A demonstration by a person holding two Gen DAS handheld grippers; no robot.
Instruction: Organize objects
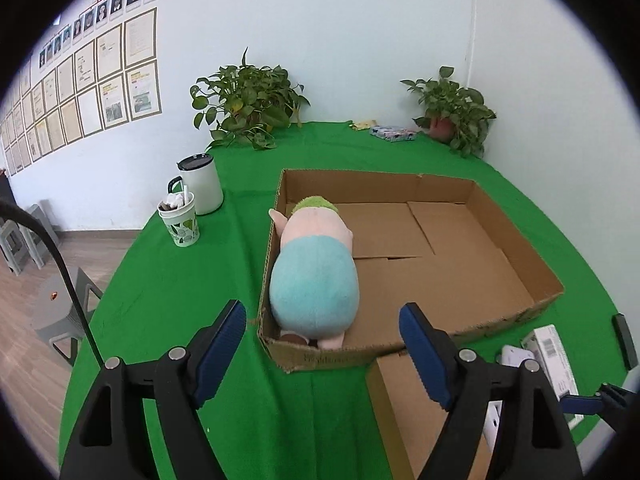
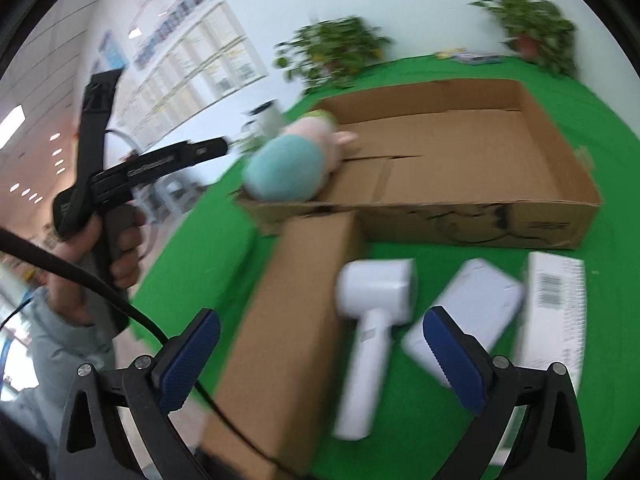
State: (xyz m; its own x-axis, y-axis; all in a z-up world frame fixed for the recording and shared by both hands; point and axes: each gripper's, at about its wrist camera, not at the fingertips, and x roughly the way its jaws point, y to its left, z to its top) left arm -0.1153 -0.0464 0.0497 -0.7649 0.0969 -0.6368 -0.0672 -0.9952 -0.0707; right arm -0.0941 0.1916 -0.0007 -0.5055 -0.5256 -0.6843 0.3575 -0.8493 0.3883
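The plush [image 1: 314, 280] lies inside the tray box [image 1: 516, 240], tucked against its left wall, likely to leave floor for more. Both grippers, left [image 1: 322, 340] and right [image 2: 320, 346], gape empty; the right hangs over the white dryer [image 2: 372, 300], probably next.

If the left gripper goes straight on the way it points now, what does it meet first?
Probably the plush toy lying in the near left corner of the cardboard tray. The open left gripper points at its blue back; the tray's low front wall may come first.
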